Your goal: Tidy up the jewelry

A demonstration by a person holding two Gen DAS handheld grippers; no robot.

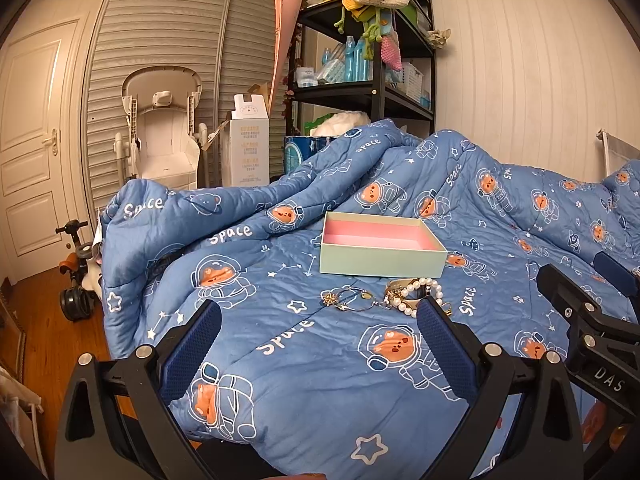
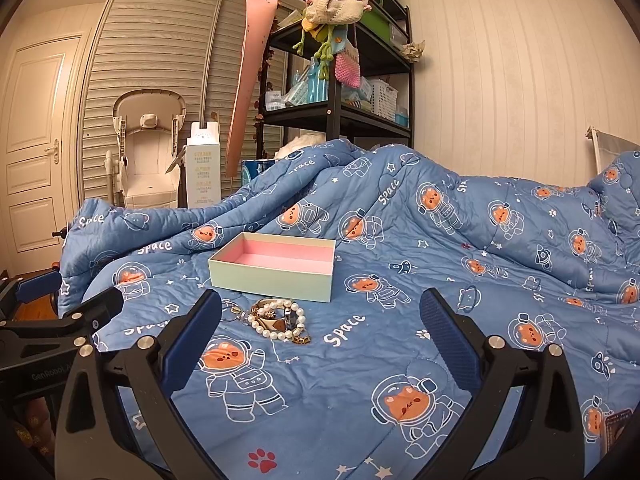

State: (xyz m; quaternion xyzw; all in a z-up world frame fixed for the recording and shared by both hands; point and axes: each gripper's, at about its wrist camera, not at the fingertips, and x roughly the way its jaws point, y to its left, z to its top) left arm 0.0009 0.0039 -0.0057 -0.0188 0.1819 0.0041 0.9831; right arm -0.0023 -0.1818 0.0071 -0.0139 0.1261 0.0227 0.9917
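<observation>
Left tool [image 1: 320, 344]: jaws spread wide, nothing between them, held above the blue astronaut-print quilt [image 1: 320, 392] at the lower centre of the left wrist frame. The other tool's black frame enters this frame at the right edge.

Right tool [image 2: 320, 328]: jaws likewise spread wide and empty, at the lower centre of the right wrist frame, above the same quilt. The left tool's frame shows at the left edge of that view.

Task items: the jewelry lies in a loose cluster on the quilt, just in front of the box. In the left wrist frame, a thin gold bangle with small charms [image 1: 349, 299] sits at centre, slightly below the middle. Just to its right is a pearl bracelet [image 1: 420, 294], lying with a watch-like piece and gold items; the details of these are too small to tell. The tip of the left tool's right finger [image 1: 446, 344] overlaps this cluster in the picture; contact cannot be judged. In the right wrist frame the pearl cluster [image 2: 278, 320] appears between the two fingers, nearer the left one.

Box [image 1: 380, 246]: open, pale green outside, pink inside, resting flat on the quilt at mid-frame. What can be seen of its interior is bare.

Surroundings: a black shelving unit [image 1: 376, 92] at upper centre carries bottles, baskets and knitted bags. A white door [image 1: 32, 140] stands at the left edge, with a slatted wardrobe front [image 1: 168, 20] beside it.
</observation>
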